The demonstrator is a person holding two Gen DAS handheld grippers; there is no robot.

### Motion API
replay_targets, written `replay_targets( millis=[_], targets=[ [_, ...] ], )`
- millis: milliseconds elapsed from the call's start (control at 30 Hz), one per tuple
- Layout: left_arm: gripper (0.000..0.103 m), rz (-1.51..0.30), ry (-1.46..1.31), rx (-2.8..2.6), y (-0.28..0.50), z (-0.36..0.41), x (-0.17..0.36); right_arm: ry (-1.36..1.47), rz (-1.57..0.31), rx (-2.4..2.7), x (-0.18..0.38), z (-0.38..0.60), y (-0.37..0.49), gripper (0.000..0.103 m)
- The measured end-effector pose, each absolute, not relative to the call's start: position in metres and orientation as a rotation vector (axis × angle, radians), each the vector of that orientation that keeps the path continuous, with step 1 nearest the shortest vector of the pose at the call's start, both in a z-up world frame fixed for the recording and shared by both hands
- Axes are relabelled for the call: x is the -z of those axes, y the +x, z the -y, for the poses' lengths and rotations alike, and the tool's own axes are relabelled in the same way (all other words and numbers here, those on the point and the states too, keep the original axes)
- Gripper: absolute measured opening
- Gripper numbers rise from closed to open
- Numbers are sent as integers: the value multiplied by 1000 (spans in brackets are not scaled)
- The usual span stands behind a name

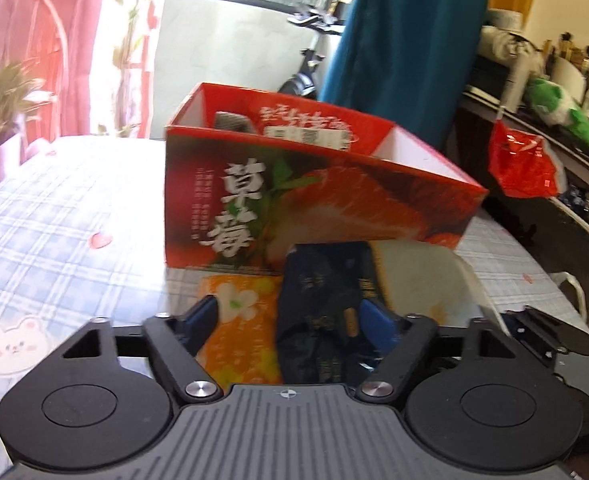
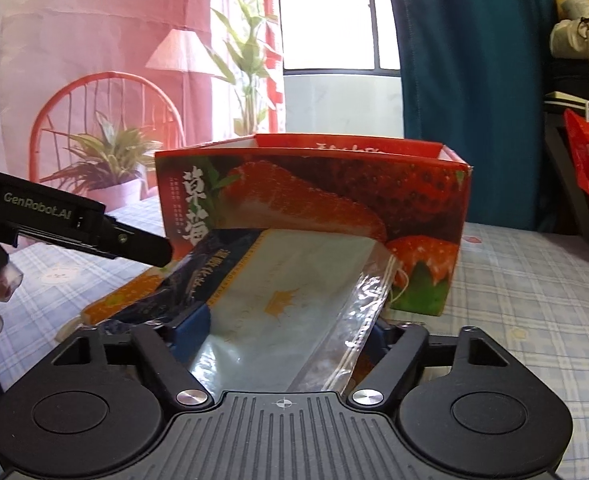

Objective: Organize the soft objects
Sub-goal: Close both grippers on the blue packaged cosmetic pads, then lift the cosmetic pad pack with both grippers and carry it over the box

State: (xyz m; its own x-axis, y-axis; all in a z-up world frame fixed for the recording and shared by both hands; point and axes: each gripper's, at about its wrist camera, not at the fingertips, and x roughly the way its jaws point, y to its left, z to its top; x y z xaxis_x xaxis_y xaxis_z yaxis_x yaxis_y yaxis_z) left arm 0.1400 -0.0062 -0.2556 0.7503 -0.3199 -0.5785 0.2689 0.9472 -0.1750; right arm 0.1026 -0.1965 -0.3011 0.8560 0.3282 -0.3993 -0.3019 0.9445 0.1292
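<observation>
Left tongs (image 1: 290, 316) part-open, straddled dark blue packet (image 1: 318, 320) beside orange packet (image 1: 242, 320), just in front of strawberry box (image 1: 294, 200); grip unclear to us. Right tongs (image 2: 290, 330) part-open around clear-wrapped white pack (image 2: 290, 292) leaning on box front; we couldn't tell if pinched. Box already held some items; we judged three packs on counter (image 1: 54, 240) left to load.
</observation>
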Motion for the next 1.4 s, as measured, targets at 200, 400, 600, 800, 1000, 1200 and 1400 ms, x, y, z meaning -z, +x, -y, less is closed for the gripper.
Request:
replay_targets(
  millis=[200,400,600,800,1000,1200,1400],
  targets=[
    [47,-728,-135,386,146,8,270,76,-427,-359,301,198,101,63],
    [48,-749,-170,409,146,8,282,86,-429,-361,302,198,102,64],
    [50,-763,-209,396,149,2,287,102,-439,-361,301,201,103,64],
    [50,-769,-219,391,150,-1,285,160,-511,-300,287,213,107,58],
    [51,-787,-253,394,151,-4,285,238,-595,-284,278,230,105,34],
    [63,-806,-311,433,150,-8,285,229,-641,-268,271,235,102,26],
    [70,-833,-349,473,153,-4,289,179,-645,-272,275,232,105,14]
  ],
)
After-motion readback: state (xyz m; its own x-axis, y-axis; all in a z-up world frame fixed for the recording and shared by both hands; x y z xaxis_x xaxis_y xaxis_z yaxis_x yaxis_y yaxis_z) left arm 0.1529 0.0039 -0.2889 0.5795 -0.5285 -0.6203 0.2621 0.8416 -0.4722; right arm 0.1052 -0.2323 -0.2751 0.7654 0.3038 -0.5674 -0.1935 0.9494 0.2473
